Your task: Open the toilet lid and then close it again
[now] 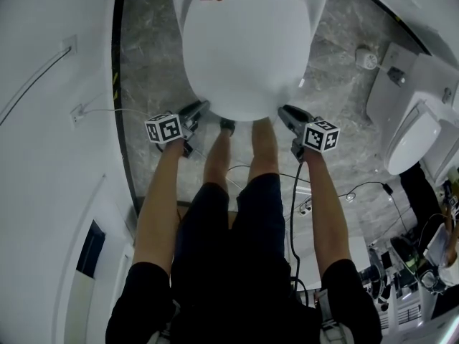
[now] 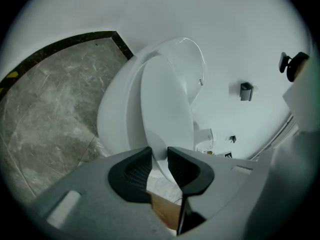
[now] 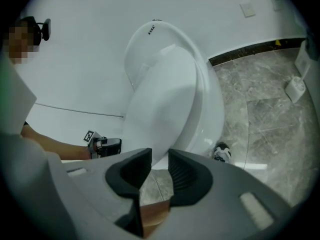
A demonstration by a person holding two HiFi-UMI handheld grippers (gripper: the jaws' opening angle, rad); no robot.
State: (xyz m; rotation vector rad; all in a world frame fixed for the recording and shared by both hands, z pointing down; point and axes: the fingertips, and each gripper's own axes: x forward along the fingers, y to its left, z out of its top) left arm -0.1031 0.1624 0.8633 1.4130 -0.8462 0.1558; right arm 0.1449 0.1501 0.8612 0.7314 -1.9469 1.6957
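At the near end of each gripper view, the dark ribbed jaws stand partly closed with a white rim filling the gap between them. The left gripper (image 2: 159, 151) has the front rim of the toilet lid (image 1: 247, 49) well down between its pads, and they appear to clamp it. The right gripper (image 3: 160, 154) takes the same rim only at its tips, which also look to be pressing on it, with grey floor (image 1: 143, 63) showing through the gap below. From the head view the two grippers sit at the lid's front corners, one each side of the person's bare legs (image 1: 240, 156), and the lid lies low over the bowl (image 3: 215, 109).

I judge the lid to be a stiff, light plastic shell, glossy enough to slide out of a shallow pinch. It should swing on hinges at the back, so the front rim is the right place to hold. A deeper bite on the right side would be safer. Whether it drops freely or is damped cannot be told.

Some things are unclear. The hinge line is cut off at the top of the head view, and the seat and the lid's underside are hidden. I cannot say whether the lid already stands clear of the seat. A second toilet (image 1: 412, 138) farther off is cut by the frame edge
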